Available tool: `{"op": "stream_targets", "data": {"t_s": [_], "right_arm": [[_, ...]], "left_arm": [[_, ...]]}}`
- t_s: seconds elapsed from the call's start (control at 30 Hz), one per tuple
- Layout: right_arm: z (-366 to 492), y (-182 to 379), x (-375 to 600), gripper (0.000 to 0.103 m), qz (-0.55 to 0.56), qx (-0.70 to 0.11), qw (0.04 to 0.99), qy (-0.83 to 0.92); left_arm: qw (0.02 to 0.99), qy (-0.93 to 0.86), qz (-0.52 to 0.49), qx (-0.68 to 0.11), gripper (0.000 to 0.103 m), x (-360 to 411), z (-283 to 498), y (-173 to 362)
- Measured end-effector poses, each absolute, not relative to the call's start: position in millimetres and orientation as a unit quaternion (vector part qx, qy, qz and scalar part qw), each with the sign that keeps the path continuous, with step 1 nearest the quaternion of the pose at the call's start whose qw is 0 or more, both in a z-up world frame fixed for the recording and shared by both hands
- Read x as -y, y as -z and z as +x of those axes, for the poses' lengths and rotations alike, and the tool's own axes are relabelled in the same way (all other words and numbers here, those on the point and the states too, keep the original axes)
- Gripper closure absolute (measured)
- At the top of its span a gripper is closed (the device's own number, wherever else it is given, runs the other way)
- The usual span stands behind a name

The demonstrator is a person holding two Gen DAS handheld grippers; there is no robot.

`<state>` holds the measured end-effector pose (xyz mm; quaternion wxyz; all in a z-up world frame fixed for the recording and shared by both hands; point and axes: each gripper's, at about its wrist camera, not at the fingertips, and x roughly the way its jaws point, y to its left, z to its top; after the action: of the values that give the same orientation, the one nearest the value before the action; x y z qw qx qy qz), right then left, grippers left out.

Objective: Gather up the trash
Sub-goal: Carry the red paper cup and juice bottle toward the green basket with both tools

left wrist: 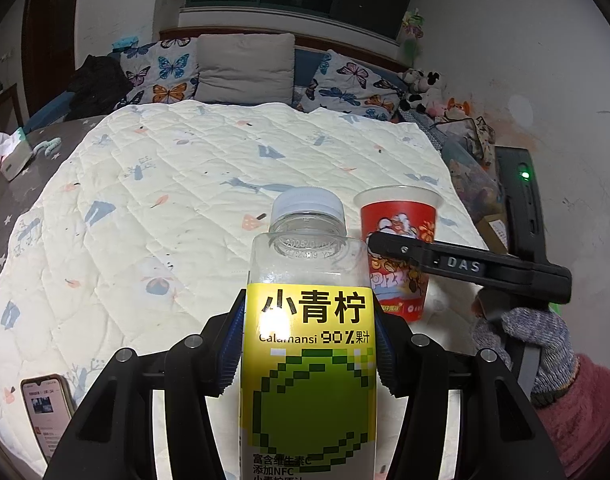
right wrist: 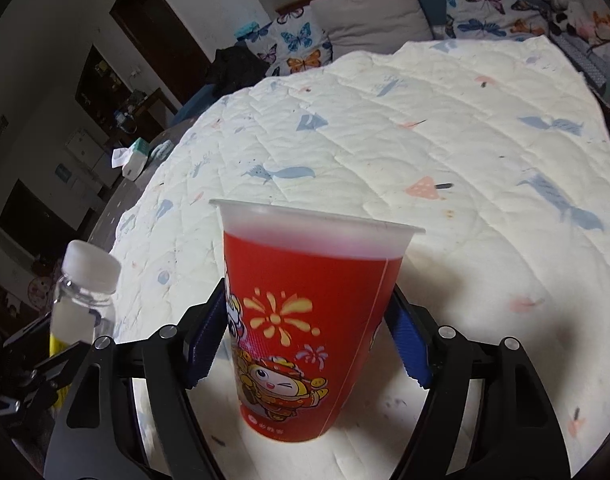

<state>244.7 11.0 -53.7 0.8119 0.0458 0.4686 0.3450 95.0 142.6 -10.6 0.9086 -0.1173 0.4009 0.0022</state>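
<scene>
Bedroom, with a cream quilted bedspread (left wrist: pixel 185 200) printed with small blue and pink figures as the work surface, butterfly pillows along its far edge. Standing upright on it near the front edge: a red plastic cup with a frosted white rim and a cartoon-and-fireworks print (right wrist: pixel 301 360), long axis vertical, mouth up. Taken as the landmark. Directly ahead of the right gripper (right wrist: pixel 309 296), set between its blue ribbed pads (right wrist: pixel 205 340), one pad at each side of the cup wall at mid-height; no telling whether the pads press or only flank it, the wall showing no dent. Nearer arm for the cup: plainly the right, held by a hand in a grey knit glove (left wrist: pixel 537 352). Just left of the cup: a clear square-shouldered plastic bottle with a white screw cap and yellow label (left wrist: pixel 305 264), upright, clamped at the label by the left gripper (left wrist: pixel 309 320). Left of the cup and nearer the front edge, a lit smartphone (left wrist: pixel 45 412). Legible: "小青柠", "Calamansi 90%果汁", "添加NFC" on the bottle; "DAS" on the right gripper's finger; "PIZ" on the cup, the rest hidden.
</scene>
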Motion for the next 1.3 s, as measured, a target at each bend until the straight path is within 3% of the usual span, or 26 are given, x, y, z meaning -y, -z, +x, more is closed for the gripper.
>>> {"op": "stream_targets", "data": {"t_s": [0.67,1.3], "right_arm": [[199,22,99,0.030,0.045,-0.414,0.866,-0.278],[162,19,268,0.030,0.067,-0.394,0.909,-0.118]], "left_arm": [[0.909,0.074,-0.075,-0.403,0.050,-64,108,1],[0.896,0.174,-0.028,-0.409,0.050,47,131,-3]]}}
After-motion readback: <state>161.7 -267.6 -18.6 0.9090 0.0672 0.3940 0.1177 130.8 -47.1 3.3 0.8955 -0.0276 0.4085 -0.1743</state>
